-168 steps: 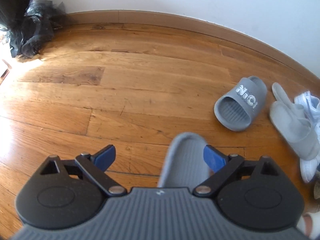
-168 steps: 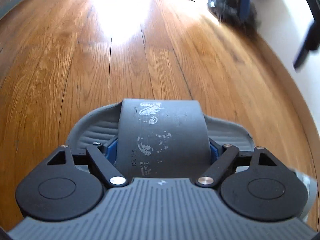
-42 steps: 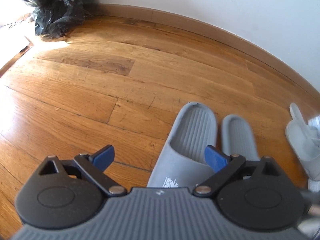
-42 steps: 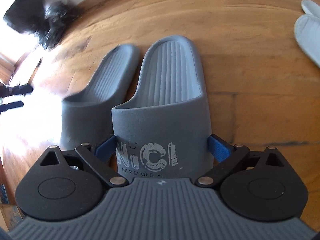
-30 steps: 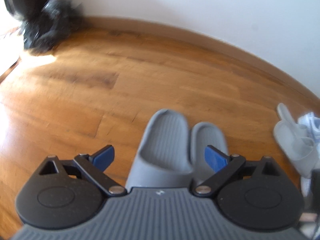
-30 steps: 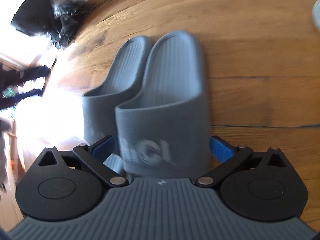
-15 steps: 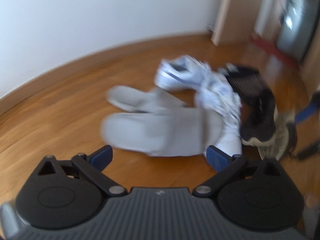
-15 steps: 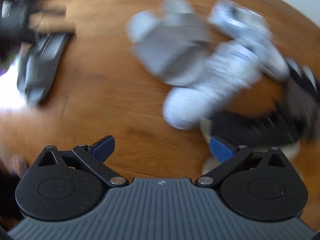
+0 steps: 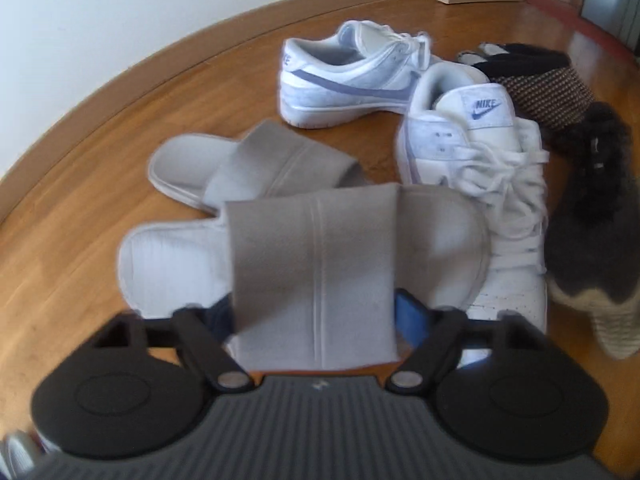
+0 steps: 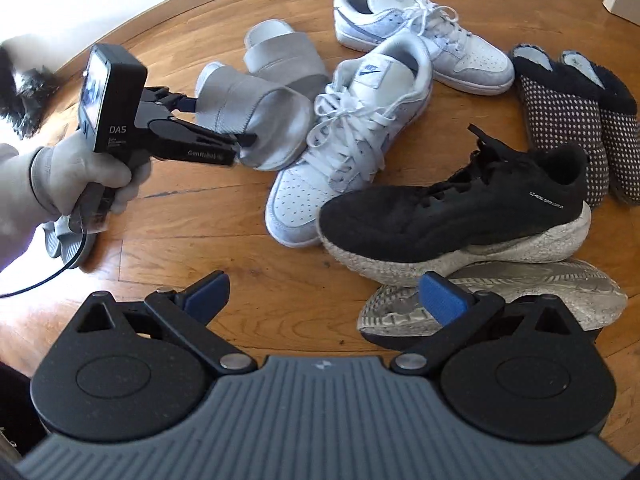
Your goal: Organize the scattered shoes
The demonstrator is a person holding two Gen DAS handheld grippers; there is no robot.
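My left gripper is shut on the strap of a light grey slipper, which fills the bottom of the left wrist view. In the right wrist view a gloved hand holds that gripper, and the slipper is tilted up against a white sneaker. Its mate, a second light grey slipper, lies flat just behind. My right gripper is open above bare floor, with a black sneaker just beyond its right finger.
A second white sneaker lies at the back. The black sneaker rests on its overturned mate. Dotted black fur slippers sit at the right. A dark grey slide shows behind the hand. Wooden floor meets the skirting board.
Both views have swung away from the paired dark grey slides to the shoe pile. My left gripper has closed round the light grey slipper's strap; my right gripper stays open.
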